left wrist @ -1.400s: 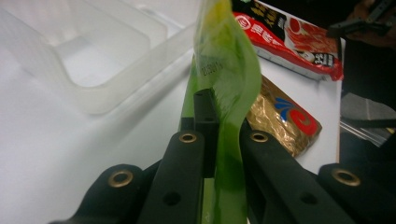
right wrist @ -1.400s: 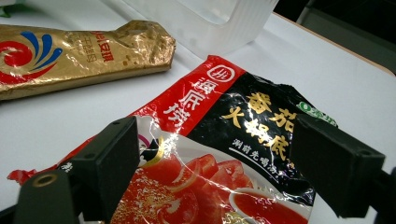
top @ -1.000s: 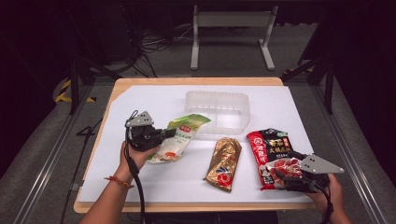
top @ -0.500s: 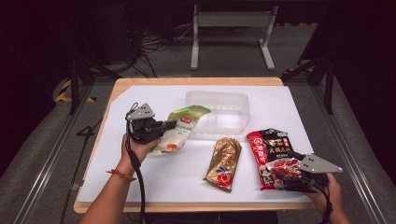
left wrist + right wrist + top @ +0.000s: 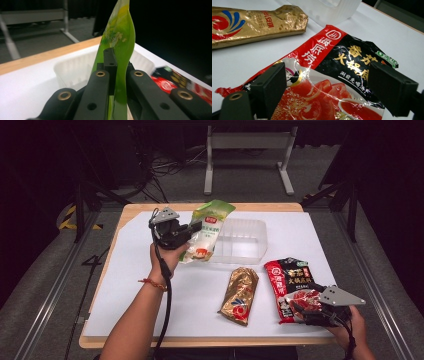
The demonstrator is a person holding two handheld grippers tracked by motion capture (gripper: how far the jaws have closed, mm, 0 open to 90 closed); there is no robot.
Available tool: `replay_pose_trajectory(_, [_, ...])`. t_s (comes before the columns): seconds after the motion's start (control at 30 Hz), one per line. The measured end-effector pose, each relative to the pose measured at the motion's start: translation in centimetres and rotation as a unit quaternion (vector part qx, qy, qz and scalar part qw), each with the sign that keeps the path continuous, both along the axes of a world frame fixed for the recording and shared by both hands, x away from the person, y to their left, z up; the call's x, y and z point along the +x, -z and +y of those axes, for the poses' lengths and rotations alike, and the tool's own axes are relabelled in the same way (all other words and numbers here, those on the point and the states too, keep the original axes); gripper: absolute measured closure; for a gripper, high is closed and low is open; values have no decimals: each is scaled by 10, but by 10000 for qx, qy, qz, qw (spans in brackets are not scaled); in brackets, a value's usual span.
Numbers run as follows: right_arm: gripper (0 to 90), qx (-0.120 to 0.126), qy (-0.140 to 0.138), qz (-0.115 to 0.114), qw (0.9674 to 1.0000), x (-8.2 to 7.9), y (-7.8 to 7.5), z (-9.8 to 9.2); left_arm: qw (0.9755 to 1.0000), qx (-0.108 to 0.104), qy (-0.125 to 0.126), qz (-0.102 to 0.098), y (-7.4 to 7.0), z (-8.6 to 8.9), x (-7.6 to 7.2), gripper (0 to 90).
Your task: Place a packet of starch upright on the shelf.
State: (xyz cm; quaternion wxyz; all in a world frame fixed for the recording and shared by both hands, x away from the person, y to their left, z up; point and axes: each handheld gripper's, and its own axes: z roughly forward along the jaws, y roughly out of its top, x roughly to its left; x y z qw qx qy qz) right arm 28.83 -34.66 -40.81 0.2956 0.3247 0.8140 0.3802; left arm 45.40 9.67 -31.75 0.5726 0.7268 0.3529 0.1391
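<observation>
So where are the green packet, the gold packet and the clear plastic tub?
green packet [image 5: 207, 232], high view, its printed middle
gold packet [image 5: 240, 295], high view, its middle
clear plastic tub [image 5: 247, 251], high view, its near wall

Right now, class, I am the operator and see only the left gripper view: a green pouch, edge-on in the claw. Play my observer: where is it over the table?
Observer: The left claw holds the green pouch clear of the table, at the clear tray's left end.
Operator: Anything in front of the tray?
Observer: A gold pouch lies flat there.
Operator: And the other claw?
Observer: The right claw is open, its jaws either side of the red and black pouch.
</observation>
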Motion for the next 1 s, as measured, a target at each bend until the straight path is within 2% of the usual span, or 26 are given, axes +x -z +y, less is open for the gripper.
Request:
replay_pose_trajectory(0.07, [162,13,0,-6,10000,0,0,0,9996,122,-234,-120,-3,-11,8,898])
replay_pose_trajectory(0.13, [162,5,2,-16,10000,0,-1,0,9994,147,-298,-129,-3,-14,11,897])
replay_pose_trajectory(0.17, [162,7,0,-21,10000,0,-1,0,9989,125,-442,-88,-2,-18,18,897])
replay_pose_trajectory(0.27, [162,-2,-18,-13,10000,0,0,0,9986,7,-522,9,1,-21,26,897])
replay_pose_trajectory(0.33, [162,-16,-11,-3,10000,0,0,1,9984,-66,-569,-19,2,-28,32,898])
replay_pose_trajectory(0.47, [163,-16,0,-8,10000,0,0,0,9980,-23,-624,-104,1,-35,35,897])
replay_pose_trajectory(0.5, [163,-7,2,-2,10000,0,0,0,9974,-2,-705,-130,2,-40,38,897])
replay_pose_trajectory(0.6, [163,-30,-19,-11,10000,-1,0,1,9971,-121,-745,-55,5,-43,43,897])
replay_pose_trajectory(0.8, [163,-32,-15,0,10000,-1,0,2,9958,-123,-900,-110,15,-50,51,897])
replay_pose_trajectory(0.9, [163,-41,-33,12,10000,-1,1,3,9946,-249,-956,-308,19,-54,57,896])
replay_pose_trajectory(1.0, [162,-63,-35,25,10000,-1,1,3,9939,-357,-972,-383,25,-57,62,895])
